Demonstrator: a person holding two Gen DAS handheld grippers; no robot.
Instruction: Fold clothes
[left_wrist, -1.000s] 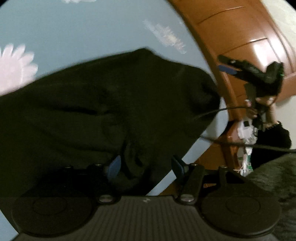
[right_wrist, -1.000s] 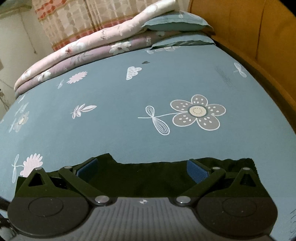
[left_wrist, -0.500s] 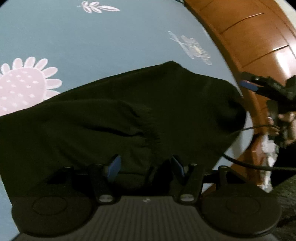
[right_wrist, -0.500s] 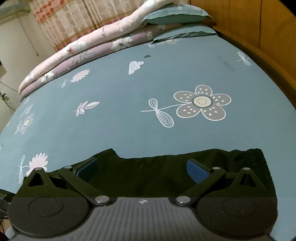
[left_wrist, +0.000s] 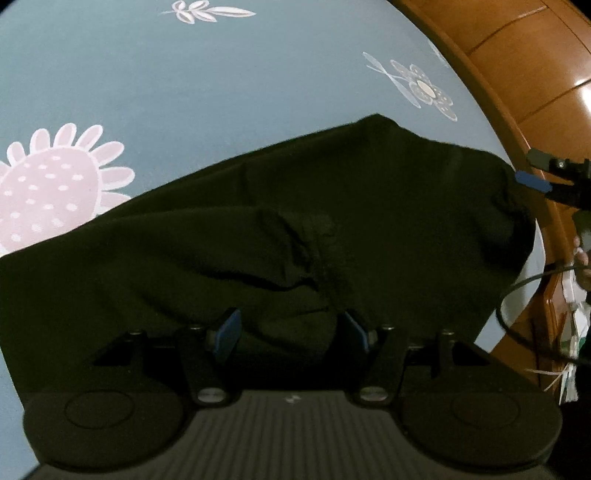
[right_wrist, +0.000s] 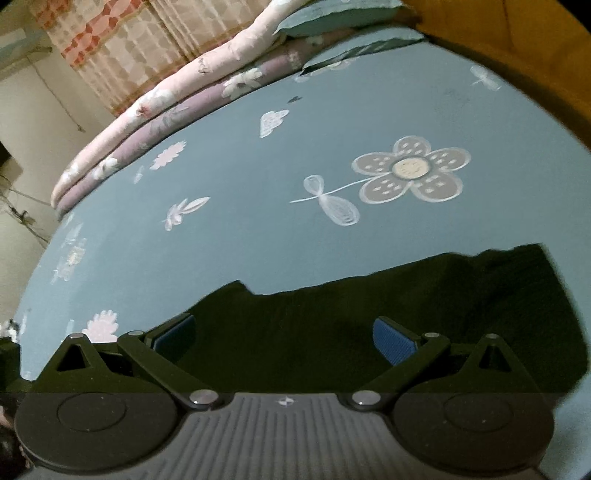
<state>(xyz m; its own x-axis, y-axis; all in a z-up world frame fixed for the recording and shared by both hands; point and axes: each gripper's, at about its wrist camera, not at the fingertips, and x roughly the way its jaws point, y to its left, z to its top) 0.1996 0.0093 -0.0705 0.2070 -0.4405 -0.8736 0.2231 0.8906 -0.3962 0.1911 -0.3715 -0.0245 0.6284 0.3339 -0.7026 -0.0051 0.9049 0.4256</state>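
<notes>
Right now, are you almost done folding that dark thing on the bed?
Not nearly. The dark garment is lying across the blue flowered sheet, but it's bunched and wrinkled in the middle, with no neat fold showing. In hand: the left gripper and right gripper both sit open at its near edge, gripping nothing. Left to do: smoothing it flat and every fold.

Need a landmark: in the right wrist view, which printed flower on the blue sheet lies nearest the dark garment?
The small pink daisy at lower left, beside the dark garment; the others sit farther up the sheet.
</notes>
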